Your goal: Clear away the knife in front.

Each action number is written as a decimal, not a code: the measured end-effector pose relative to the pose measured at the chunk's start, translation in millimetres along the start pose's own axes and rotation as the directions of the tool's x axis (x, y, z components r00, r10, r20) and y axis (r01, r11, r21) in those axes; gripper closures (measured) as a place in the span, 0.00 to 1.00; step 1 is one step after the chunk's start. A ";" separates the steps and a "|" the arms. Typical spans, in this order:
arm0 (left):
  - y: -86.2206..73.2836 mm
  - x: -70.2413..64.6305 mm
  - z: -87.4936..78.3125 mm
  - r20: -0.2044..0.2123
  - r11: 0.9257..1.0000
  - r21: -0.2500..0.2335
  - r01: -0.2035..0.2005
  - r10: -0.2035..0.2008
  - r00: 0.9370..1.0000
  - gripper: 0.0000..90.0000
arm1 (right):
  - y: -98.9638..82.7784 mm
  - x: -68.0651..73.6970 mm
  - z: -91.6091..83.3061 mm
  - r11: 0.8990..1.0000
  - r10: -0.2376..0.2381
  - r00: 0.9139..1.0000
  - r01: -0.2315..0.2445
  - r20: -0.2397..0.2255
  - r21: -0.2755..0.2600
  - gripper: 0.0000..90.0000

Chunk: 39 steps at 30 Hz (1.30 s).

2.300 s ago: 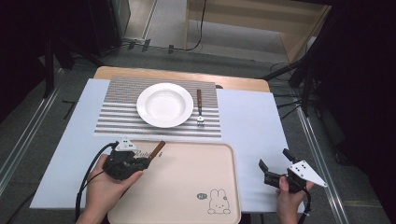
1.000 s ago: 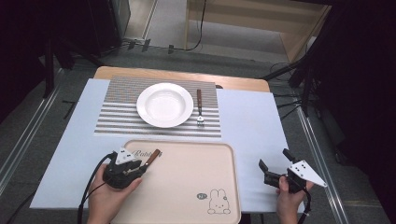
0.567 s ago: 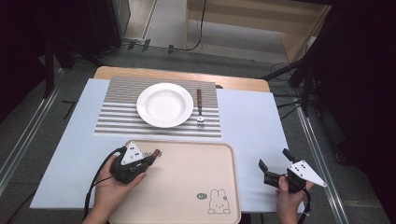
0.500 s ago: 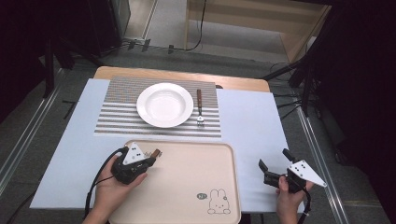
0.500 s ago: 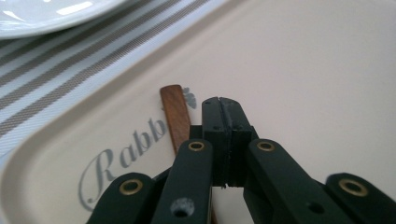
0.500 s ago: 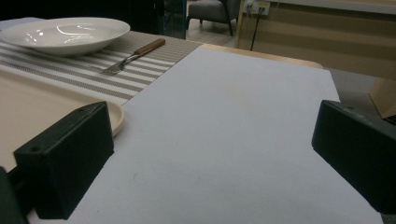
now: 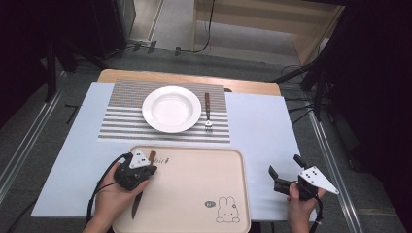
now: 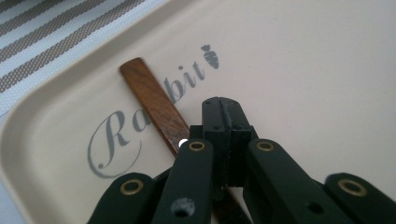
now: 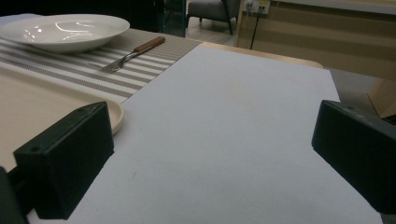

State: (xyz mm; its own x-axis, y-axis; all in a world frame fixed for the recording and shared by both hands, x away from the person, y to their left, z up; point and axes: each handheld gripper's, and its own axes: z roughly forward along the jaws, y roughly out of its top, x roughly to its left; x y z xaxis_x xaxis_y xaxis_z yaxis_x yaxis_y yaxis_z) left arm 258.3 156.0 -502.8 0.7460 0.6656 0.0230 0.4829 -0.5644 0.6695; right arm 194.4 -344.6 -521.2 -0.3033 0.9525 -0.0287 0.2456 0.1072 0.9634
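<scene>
Knife pinched on the tray

Left tool [image 7: 138, 171] presses its jaws together over the wooden-handled knife [image 8: 156, 105], which lies along the tray's [image 7: 194, 194] left edge; we grip mid-length so it should lift level. Right tool [image 7: 287, 180] rests spread, empty, on the table [image 7: 257, 126]. Beyond, plate [image 7: 171, 108] and fork [image 7: 207, 110] sit on the striped mat [image 7: 121, 116].

The left gripper [image 7: 145, 170] covers the middle of the knife [image 7: 152, 156] in the high view. In the left gripper view, the closed jaws hide the knife's lower handle, so contact cannot be confirmed. The tray [image 7: 194, 194] is cut off by the bottom edge.
</scene>
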 end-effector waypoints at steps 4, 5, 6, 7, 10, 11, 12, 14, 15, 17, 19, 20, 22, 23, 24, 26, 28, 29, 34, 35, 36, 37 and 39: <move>-4.6 4.9 -3.8 0.001 1.000 0.006 0.015 -0.015 1.000 0.98 | 0.0 -0.1 0.1 1.000 0.001 1.000 -0.001 0.000 0.000 0.00; -6.1 6.5 -5.0 0.003 1.000 0.005 0.019 -0.019 1.000 0.98 | 0.0 -0.1 0.1 1.000 0.001 1.000 -0.001 0.000 0.000 0.00; -7.6 8.2 -6.2 0.006 1.000 0.004 0.025 -0.025 1.000 0.98 | 0.0 0.0 0.2 1.000 0.000 1.000 0.000 0.001 0.001 0.00; -9.2 10.1 -7.5 0.007 1.000 0.002 0.030 -0.030 1.000 0.98 | 0.0 0.0 0.2 1.000 0.000 1.000 0.000 0.001 0.001 0.00; -13.9 14.8 -10.9 0.020 0.999 -0.004 0.040 -0.040 0.999 0.98 | 0.0 -0.1 0.2 1.000 0.002 1.000 -0.002 0.001 0.002 0.00; -15.3 16.6 -12.1 0.020 0.999 -0.004 0.046 -0.046 0.999 0.98 | 0.0 -0.1 0.2 1.000 0.003 1.000 -0.003 0.001 0.002 0.00; -16.6 18.4 -13.1 0.022 0.999 -0.007 0.050 -0.050 0.998 0.98 | 0.0 -0.1 0.2 1.000 0.003 1.000 -0.003 0.001 0.002 0.00; -19.4 22.3 -15.5 0.012 0.998 -0.010 0.058 -0.058 0.998 0.98 | 0.0 -0.1 0.4 1.000 0.003 1.000 -0.003 0.002 0.002 0.00; -21.0 24.3 -16.4 0.012 0.998 -0.014 0.063 -0.063 0.998 0.98 | 0.0 -0.1 0.4 1.000 0.003 1.000 -0.003 0.002 0.002 0.00; -23.8 27.8 -18.9 0.002 0.998 -0.015 0.064 -0.064 0.998 0.98 | 0.0 -0.1 0.3 1.000 0.003 1.000 -0.003 0.002 0.002 0.00; -26.3 30.9 -21.0 0.005 0.997 -0.018 0.069 -0.069 0.998 0.98 | 0.0 -0.2 0.2 1.000 0.003 1.000 -0.003 0.002 0.003 0.00; -26.3 30.9 -21.0 0.005 0.997 -0.018 0.069 -0.069 0.998 0.98 | 0.0 -0.1 0.3 1.000 0.003 1.000 -0.003 0.002 0.003 0.00; -29.7 34.6 -23.3 -0.002 0.996 -0.026 0.080 -0.080 0.997 0.98 | 0.0 0.0 0.5 1.000 0.001 1.000 -0.001 0.003 0.004 0.00; -30.6 35.9 -23.7 0.001 0.996 -0.029 0.088 -0.088 0.996 0.98 | 0.1 0.1 0.5 1.000 0.002 1.000 -0.002 0.003 0.005 0.00; -31.2 37.1 -24.1 0.007 0.995 -0.032 0.090 -0.090 0.996 0.98 | 0.1 0.2 0.6 1.000 0.002 1.000 -0.002 0.002 0.005 0.00; -30.9 36.5 -24.0 -0.001 0.997 -0.030 0.076 -0.076 0.997 0.98 | 0.1 0.2 0.6 1.000 0.002 1.000 -0.002 0.003 0.006 0.00; -29.9 34.9 -23.5 -0.018 0.998 -0.029 0.064 -0.064 0.998 0.98 | 0.1 0.2 0.5 1.000 0.002 1.000 -0.002 0.003 0.006 0.00; -29.9 34.4 -23.3 -0.018 0.998 -0.030 0.057 -0.058 0.998 0.98 | 0.1 0.2 0.5 1.000 0.002 1.000 -0.002 0.003 0.005 0.00; -32.5 36.2 -25.8 0.051 0.992 -0.114 0.062 -0.056 0.997 0.86 | 0.1 0.0 0.7 1.000 0.000 1.000 0.000 0.002 0.004 0.00; -32.5 37.0 -27.3 0.062 0.990 -0.129 0.065 -0.057 0.996 0.84 | 0.1 0.0 0.7 1.000 0.000 1.000 0.000 0.002 0.004 0.00; -32.5 38.0 -28.7 0.072 0.986 -0.150 0.070 -0.060 0.996 0.81 | 0.1 0.0 0.7 1.000 0.000 1.000 0.000 0.002 0.005 0.00; -32.5 39.1 -31.0 0.080 0.982 -0.172 0.081 -0.068 0.994 0.78 | 0.1 0.0 0.7 1.000 0.001 1.000 -0.001 0.002 0.006 0.00; -32.9 41.7 -34.9 0.100 0.973 -0.208 0.100 -0.080 0.992 0.73 | 0.1 0.3 0.8 1.000 0.000 1.000 0.000 0.002 0.006 0.00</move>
State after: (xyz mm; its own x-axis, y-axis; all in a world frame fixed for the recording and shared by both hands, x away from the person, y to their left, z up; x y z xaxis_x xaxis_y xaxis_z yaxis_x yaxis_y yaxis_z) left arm 257.5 219.4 -497.9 0.7469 0.6566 -0.1049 0.4487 -0.3813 0.8082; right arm 195.1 -344.1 -521.3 -0.3010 0.9532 -0.0292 0.2512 0.1088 0.9618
